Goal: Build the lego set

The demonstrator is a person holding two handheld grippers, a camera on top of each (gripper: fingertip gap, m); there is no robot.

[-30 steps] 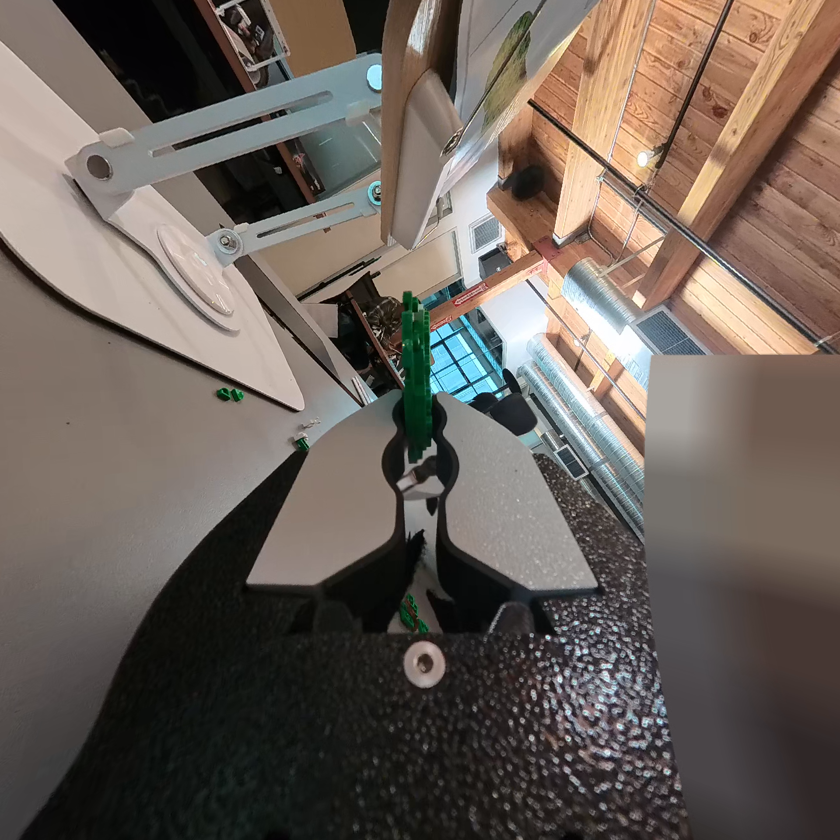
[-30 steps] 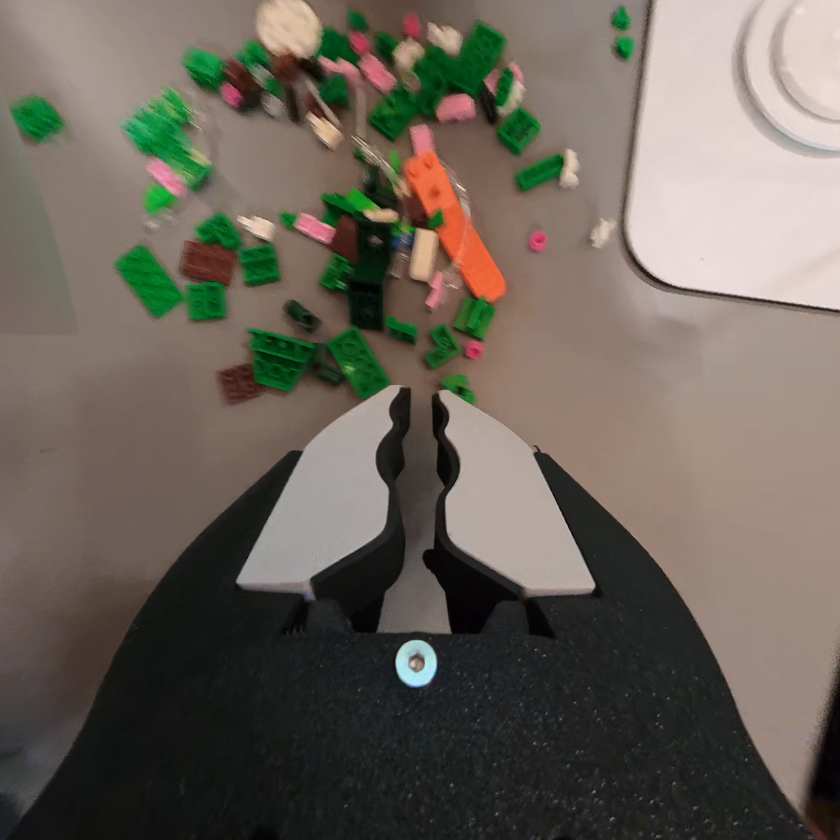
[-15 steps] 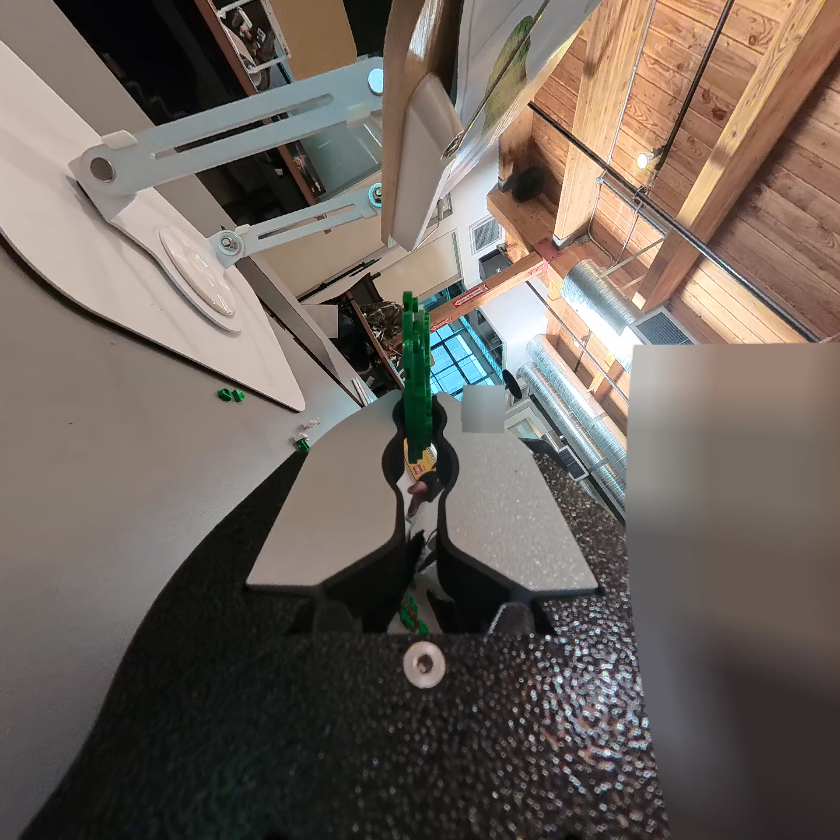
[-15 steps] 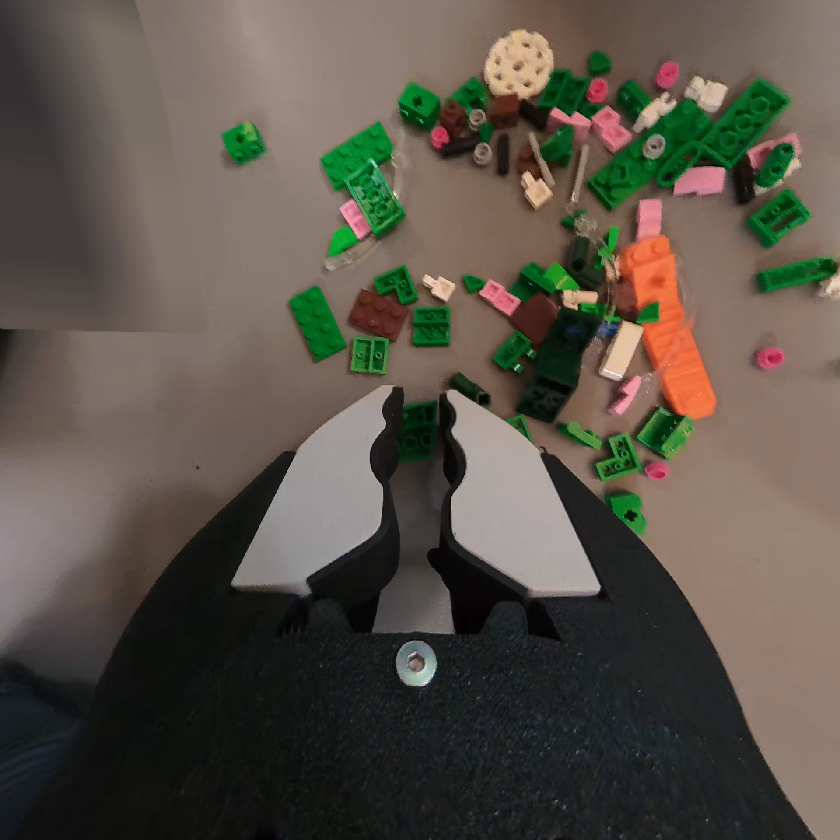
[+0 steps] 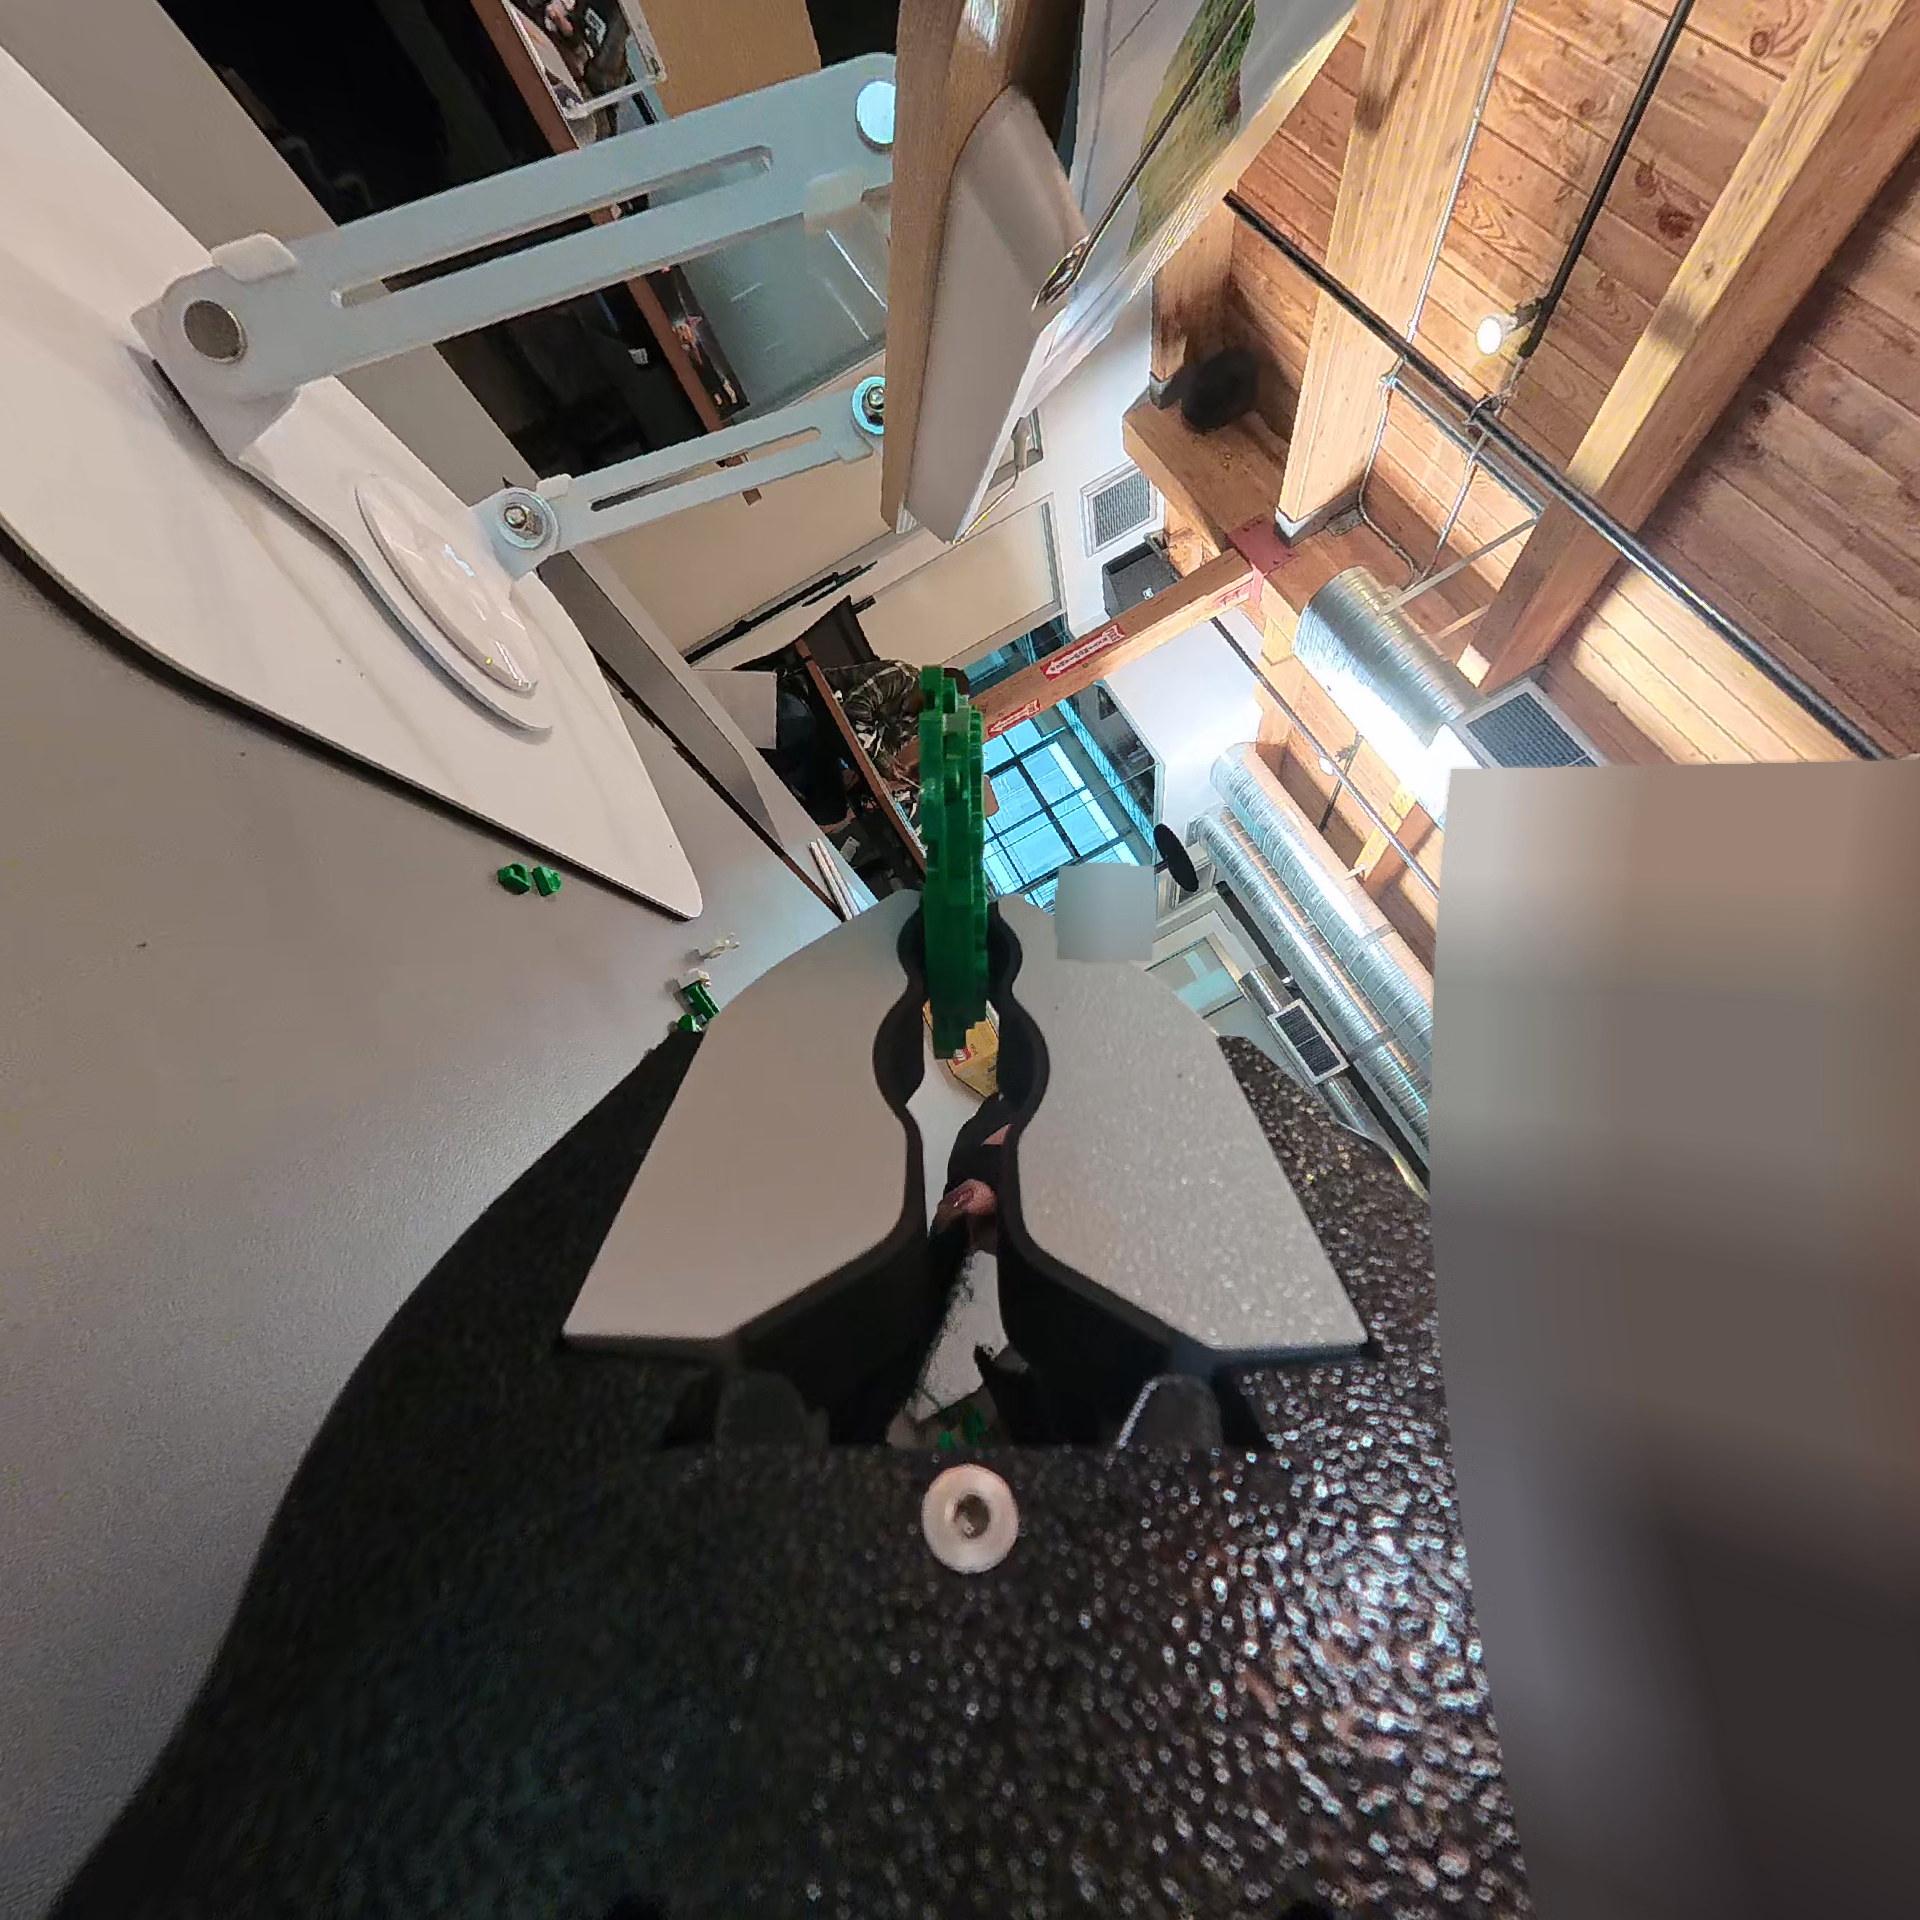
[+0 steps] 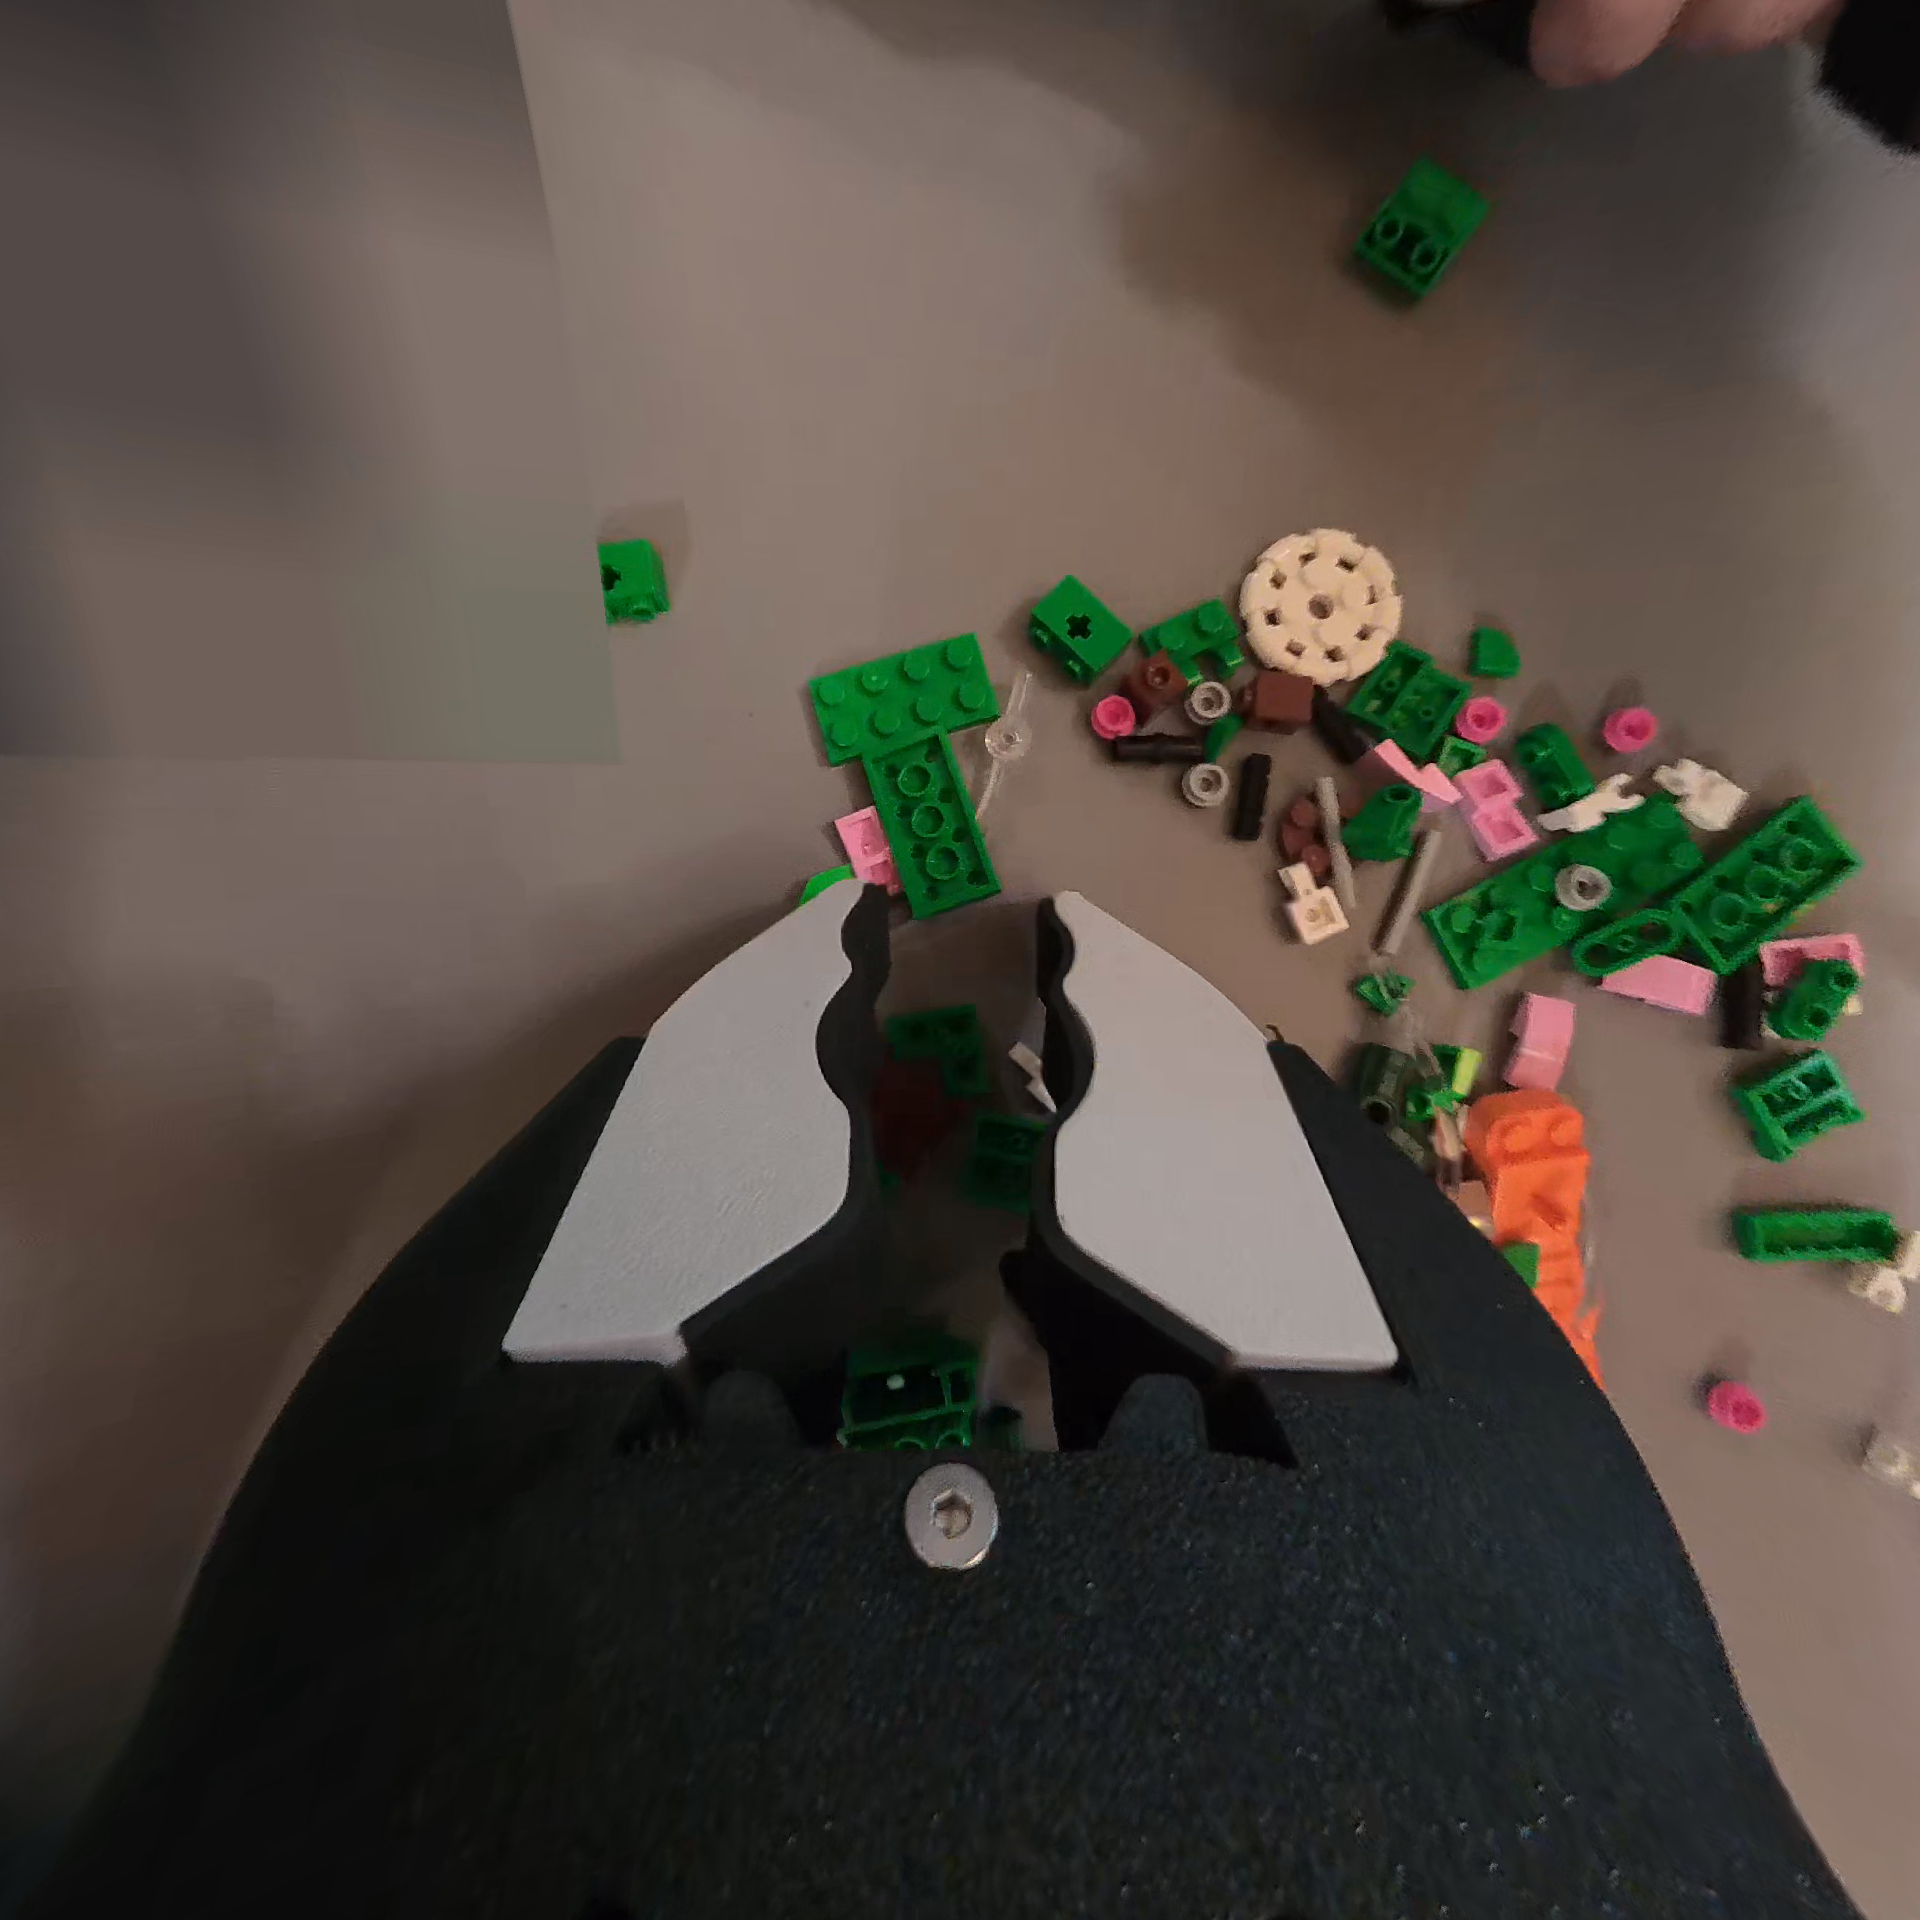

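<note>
The left gripper (image 5: 958,935) was clamped edge-on around a green lego assembly (image 5: 951,862), which stood up past the fingertips and was raised well clear of the grey table (image 5: 208,1091). To the left of it lay the white base of a stand (image 5: 260,582), whose two slotted arms (image 5: 551,270) carried a wooden board (image 5: 930,239); two small green pieces (image 5: 528,879) lay on the table just beside the base edge. The right gripper (image 6: 961,914) pointed down at the table (image 6: 935,364) with its jaws apart and nothing between the fingertips. It hovered over the near left part of a scatter of loose lego pieces (image 6: 1455,831). A green studded plate (image 6: 906,694) and a second green plate (image 6: 930,831) lay just beyond the left fingertip, touching each other. Farther right were a cream round piece (image 6: 1320,606), pink pieces and an orange tool (image 6: 1538,1195). A single green brick (image 6: 632,582) lay apart at the left, another (image 6: 1418,231) at the far right near a hand (image 6: 1652,26).
</note>
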